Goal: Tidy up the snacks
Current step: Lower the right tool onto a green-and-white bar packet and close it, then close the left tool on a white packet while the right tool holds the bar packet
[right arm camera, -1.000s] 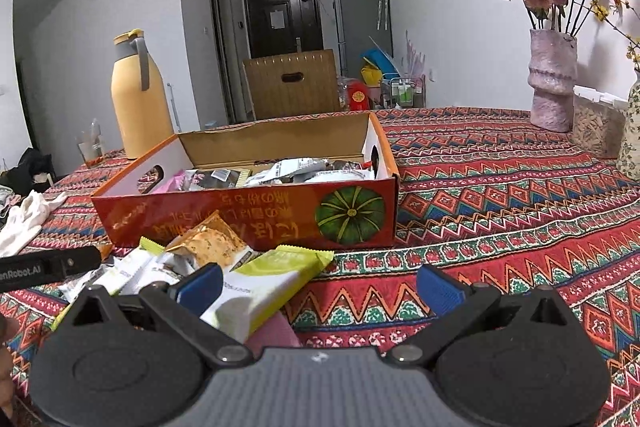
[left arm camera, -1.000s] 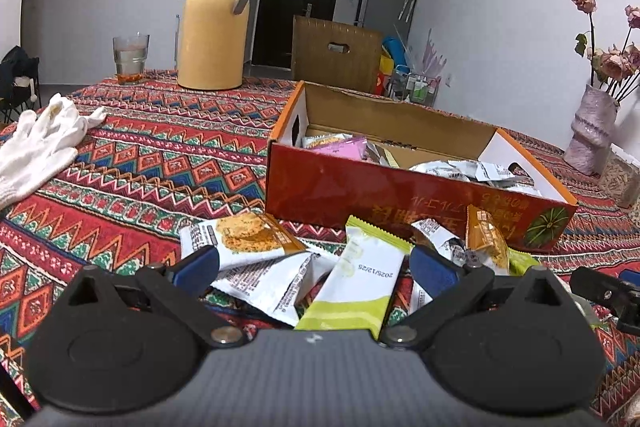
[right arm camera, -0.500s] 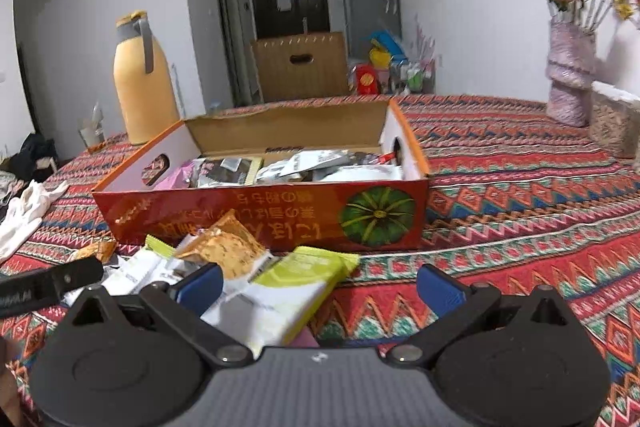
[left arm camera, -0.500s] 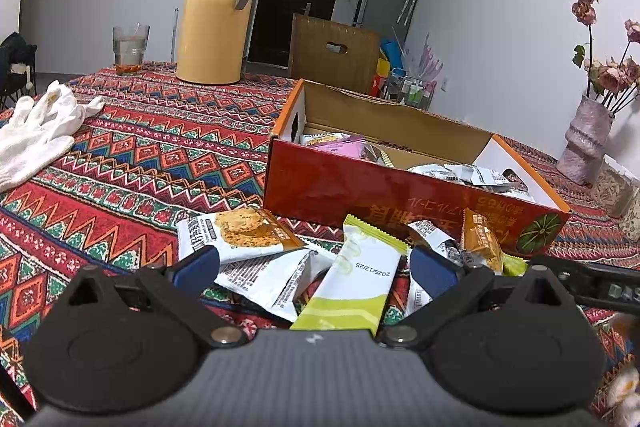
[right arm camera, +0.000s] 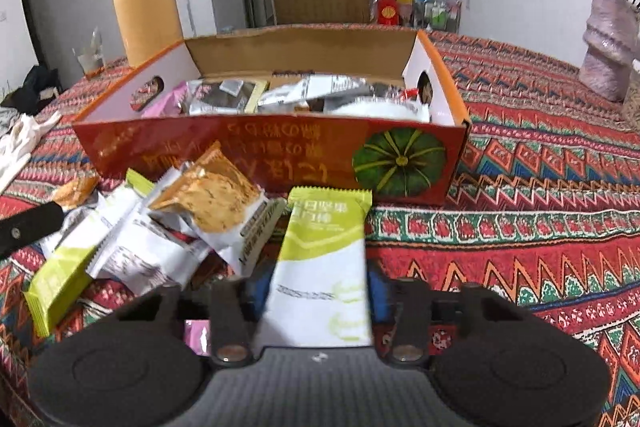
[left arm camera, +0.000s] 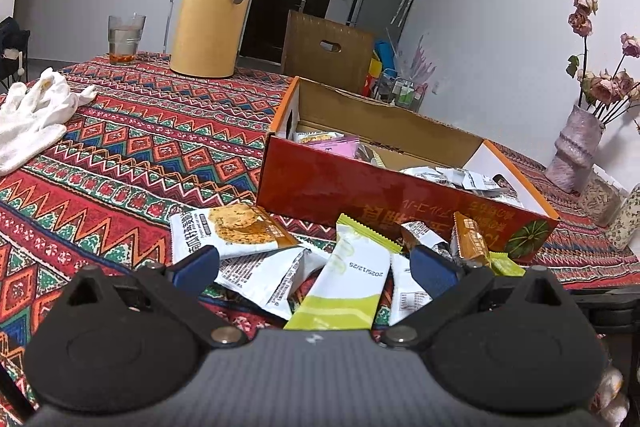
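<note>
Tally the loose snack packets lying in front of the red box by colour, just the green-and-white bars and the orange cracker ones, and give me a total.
green-and-white bar packets: 2
orange cracker packets: 2
Total: 4
</note>
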Available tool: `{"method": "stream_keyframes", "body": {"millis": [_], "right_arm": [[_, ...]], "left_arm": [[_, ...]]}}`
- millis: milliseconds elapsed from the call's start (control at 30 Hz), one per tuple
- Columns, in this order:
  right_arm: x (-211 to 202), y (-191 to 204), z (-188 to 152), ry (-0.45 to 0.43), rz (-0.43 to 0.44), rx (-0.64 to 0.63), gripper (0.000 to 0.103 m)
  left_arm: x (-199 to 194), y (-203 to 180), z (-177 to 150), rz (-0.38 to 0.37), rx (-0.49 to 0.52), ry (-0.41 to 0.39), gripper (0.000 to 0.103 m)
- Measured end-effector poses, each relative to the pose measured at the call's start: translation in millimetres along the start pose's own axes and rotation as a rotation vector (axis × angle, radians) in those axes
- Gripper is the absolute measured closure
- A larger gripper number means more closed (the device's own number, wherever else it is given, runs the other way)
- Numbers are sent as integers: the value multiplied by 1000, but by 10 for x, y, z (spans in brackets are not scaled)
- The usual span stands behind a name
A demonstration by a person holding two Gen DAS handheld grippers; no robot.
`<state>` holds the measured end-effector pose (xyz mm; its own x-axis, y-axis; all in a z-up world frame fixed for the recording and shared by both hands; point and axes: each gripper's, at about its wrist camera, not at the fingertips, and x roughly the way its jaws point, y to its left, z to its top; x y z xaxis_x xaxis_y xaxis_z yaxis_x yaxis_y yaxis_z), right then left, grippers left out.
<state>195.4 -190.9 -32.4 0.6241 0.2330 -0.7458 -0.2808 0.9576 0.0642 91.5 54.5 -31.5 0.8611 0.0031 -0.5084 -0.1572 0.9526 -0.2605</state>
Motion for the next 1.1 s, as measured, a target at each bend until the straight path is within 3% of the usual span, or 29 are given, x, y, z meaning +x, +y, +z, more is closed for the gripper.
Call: {"method": "stream_keyframes", "body": {"millis": [167,533,733,1100], "right_arm": [[-78,-50,-77,-48,17,30,65],[-565,-90,-451,-292,-17,92,65],[-723,-176,-468,-348,-21,103,65],[-744,-411,-534,-355,-61,170,65]], "left_arm": [[8,3,0,-1,-2,7,0],[-4,-20,13,19,10,26,0],[-57,38,120,35,31,48,0],[176,286,406,178,243,87,0]]}}
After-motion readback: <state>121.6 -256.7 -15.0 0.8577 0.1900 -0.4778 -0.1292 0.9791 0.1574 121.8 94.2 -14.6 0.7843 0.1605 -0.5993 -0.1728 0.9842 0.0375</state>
